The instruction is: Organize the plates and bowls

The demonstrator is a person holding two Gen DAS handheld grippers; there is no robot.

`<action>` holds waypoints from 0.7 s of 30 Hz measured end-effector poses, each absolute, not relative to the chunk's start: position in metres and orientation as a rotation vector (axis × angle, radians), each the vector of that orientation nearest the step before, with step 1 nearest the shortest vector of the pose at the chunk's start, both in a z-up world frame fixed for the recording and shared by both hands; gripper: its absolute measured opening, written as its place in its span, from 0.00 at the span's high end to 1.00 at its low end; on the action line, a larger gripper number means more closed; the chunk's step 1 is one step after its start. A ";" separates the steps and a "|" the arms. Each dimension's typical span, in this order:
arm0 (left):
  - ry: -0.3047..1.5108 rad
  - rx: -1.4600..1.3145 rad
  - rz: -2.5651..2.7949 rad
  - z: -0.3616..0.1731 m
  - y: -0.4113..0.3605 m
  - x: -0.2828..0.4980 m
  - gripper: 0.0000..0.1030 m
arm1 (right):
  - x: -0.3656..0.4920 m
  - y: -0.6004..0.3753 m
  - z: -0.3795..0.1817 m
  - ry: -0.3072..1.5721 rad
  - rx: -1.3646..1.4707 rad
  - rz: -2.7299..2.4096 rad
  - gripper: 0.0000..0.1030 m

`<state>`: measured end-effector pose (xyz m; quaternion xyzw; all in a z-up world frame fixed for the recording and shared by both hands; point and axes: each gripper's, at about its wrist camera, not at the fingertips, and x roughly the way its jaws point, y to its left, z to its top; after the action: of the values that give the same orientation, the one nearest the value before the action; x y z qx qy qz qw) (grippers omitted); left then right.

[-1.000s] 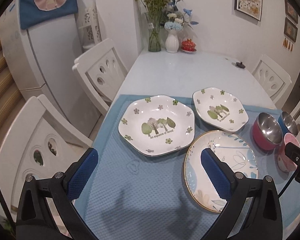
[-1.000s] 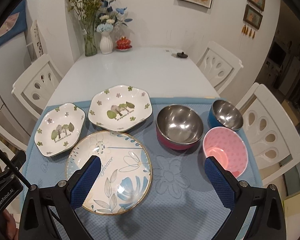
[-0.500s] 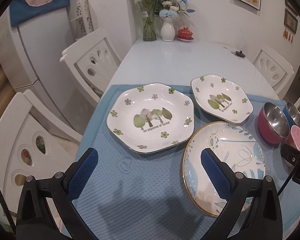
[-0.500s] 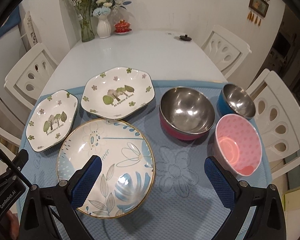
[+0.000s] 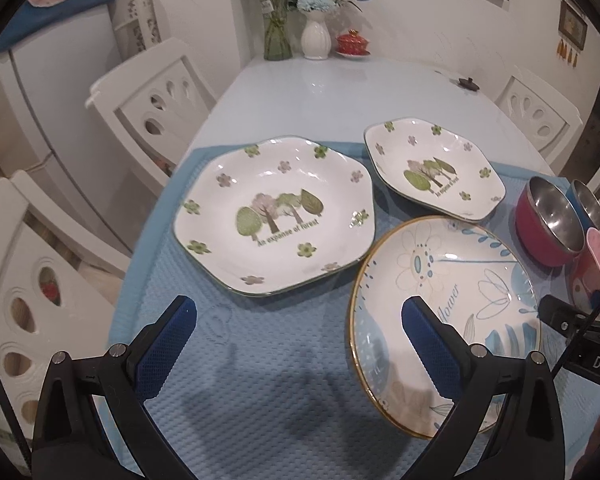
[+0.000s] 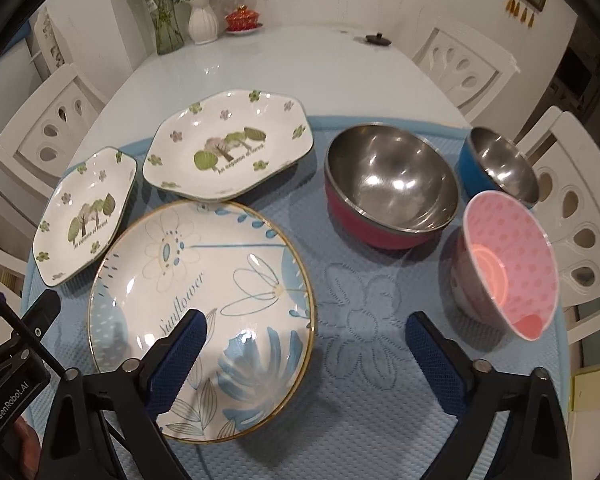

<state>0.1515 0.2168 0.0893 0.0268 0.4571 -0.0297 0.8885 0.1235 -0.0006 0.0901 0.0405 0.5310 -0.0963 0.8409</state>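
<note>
Both grippers hang empty, fingers spread wide: the left gripper (image 5: 299, 320) over the blue mat (image 5: 240, 400), the right gripper (image 6: 306, 334) with the sunflower plate (image 6: 204, 280) at its ten o'clock and the pink bowl (image 6: 508, 264) at two.

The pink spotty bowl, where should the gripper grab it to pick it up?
Probably by its rim. The pink spotty bowl leans with its mouth toward the right gripper, so the near lower lip is exposed. Come from the near side, one of the open jaws inside the wall and one outside, clear of the red steel bowl.
</note>
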 end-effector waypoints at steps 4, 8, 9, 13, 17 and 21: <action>0.992 0.001 -0.115 0.073 0.219 0.157 0.01 | 0.122 -0.011 0.074 1.138 0.158 -0.155 0.21; 1.042 -0.061 -0.171 0.056 0.219 0.164 0.07 | 0.124 -0.027 0.058 1.153 0.245 -0.124 0.32; 1.057 -0.075 -0.188 0.051 0.219 0.166 0.12 | 0.127 -0.029 0.054 1.164 0.260 -0.100 0.35; 1.122 -0.105 -0.236 0.033 0.214 0.172 0.36 | 0.141 -0.029 0.039 1.199 0.269 -0.032 0.47; 1.125 -0.106 -0.260 0.025 0.208 0.175 0.43 | 0.148 -0.027 0.028 1.208 0.254 0.006 0.62; 1.108 -0.111 -0.291 0.024 0.203 0.180 0.49 | 0.155 -0.026 0.025 1.185 0.229 0.050 0.65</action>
<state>0.1799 0.2032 0.0236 -0.0525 0.5239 -0.1376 0.8390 0.1549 -0.0263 0.0253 0.1076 0.5570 0.0235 0.8232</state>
